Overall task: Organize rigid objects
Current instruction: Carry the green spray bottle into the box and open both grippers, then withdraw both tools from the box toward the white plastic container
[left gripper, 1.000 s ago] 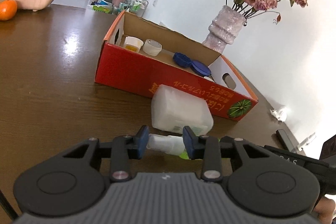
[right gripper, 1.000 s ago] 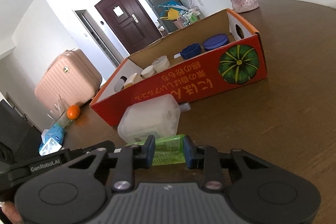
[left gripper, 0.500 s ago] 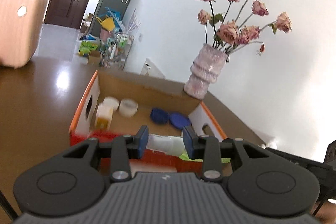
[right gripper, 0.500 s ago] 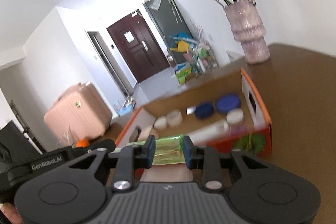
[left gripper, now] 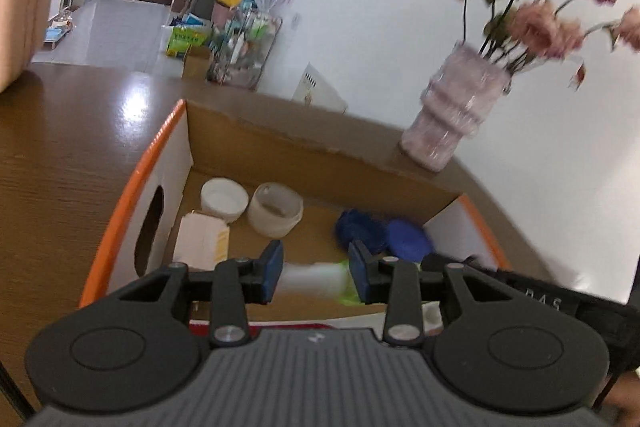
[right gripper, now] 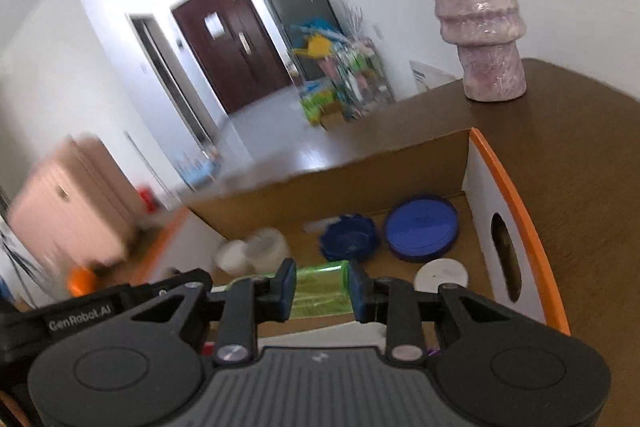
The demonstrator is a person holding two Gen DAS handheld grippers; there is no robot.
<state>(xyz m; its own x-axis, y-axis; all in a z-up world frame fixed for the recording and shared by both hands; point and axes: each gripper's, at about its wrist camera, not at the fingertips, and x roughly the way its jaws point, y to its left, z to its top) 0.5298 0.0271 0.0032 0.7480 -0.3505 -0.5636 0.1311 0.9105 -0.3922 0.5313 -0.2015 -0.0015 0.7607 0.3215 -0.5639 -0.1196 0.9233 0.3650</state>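
Claws both grip one bottle over the box; only right view shows its green label.

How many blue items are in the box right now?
2. A flat round blue lid lies near the right end wall of the box; a darker ruffled blue piece sits just left of it. The held bottle may hide more.
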